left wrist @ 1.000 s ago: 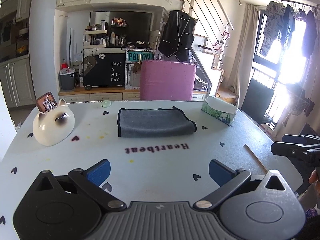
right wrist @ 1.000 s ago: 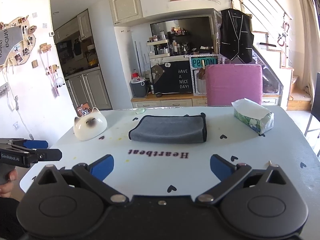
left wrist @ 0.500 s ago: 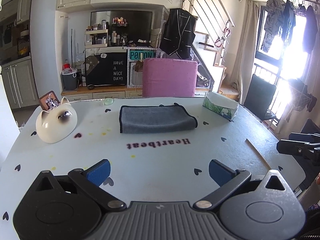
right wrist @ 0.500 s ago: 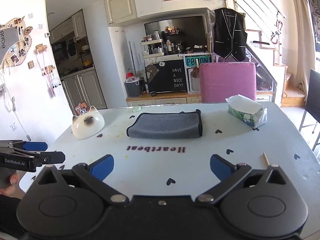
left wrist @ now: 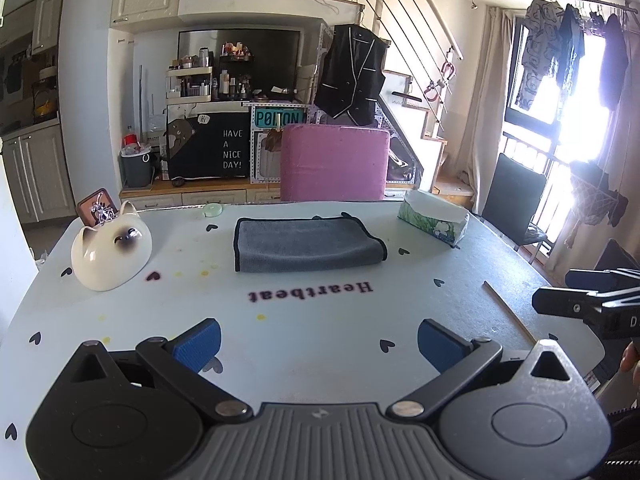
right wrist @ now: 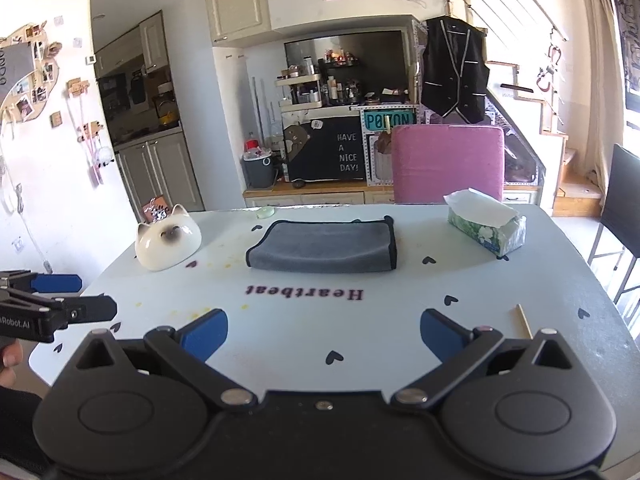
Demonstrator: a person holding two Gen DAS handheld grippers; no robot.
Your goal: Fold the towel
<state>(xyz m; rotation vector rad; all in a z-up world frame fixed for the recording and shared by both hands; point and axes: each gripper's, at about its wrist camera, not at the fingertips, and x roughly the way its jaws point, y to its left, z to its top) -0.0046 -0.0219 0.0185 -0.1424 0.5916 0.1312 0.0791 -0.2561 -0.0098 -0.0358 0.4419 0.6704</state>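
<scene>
A grey towel [left wrist: 306,243] with a dark edge lies folded on the far half of the white table [left wrist: 304,320]; it also shows in the right wrist view [right wrist: 324,250]. My left gripper [left wrist: 319,345] is open and empty above the table's near edge, well short of the towel. My right gripper [right wrist: 323,333] is open and empty, also near the front edge. Each gripper shows at the side of the other's view, the right one [left wrist: 584,300] and the left one [right wrist: 56,300].
A white cat-shaped ceramic holder [left wrist: 111,254] stands at the left. A tissue box [left wrist: 434,218] sits at the far right. A thin wooden stick [left wrist: 510,318] lies near the right edge. A pink chair [left wrist: 334,164] stands behind the table.
Both grippers have drawn back and risen a little from the table, so the towel looks farther away. The towel has not moved. Both grippers stay open.
</scene>
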